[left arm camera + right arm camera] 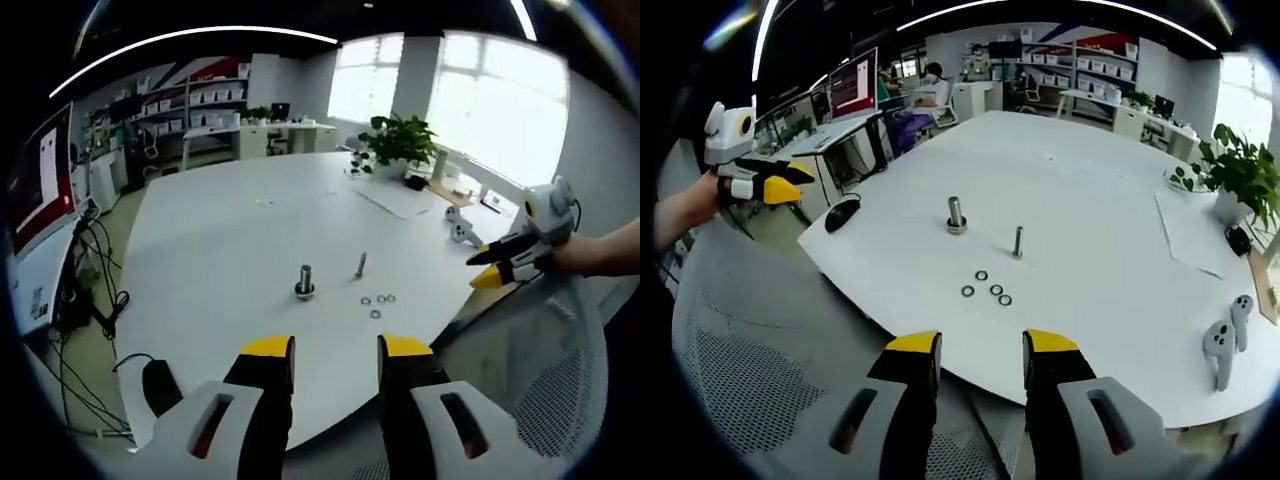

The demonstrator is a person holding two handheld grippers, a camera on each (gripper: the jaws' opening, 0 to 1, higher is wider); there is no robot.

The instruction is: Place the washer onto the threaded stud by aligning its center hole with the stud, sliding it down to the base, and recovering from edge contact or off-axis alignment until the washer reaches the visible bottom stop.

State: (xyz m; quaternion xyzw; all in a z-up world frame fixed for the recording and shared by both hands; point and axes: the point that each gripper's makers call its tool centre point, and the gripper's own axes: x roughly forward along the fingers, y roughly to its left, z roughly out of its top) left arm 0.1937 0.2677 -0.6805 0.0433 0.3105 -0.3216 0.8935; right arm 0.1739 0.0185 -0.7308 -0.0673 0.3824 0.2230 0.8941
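White table [1120, 190] carries threaded stud [1018, 241] and four washers [987, 288]. Both grippers, left gripper [335, 350] and right gripper [982, 345], are released, holding nothing. Step: approach. Next: grasp one washer by its edge.

Four washers [986, 287]; two studs [956, 215].

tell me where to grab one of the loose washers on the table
Take an outer washer of the cluster, gripping across its rim from above with the right gripper. The washers lie flat on the white table, thin, so only the outer edge offers purchase; the ones close together leave less jaw room.
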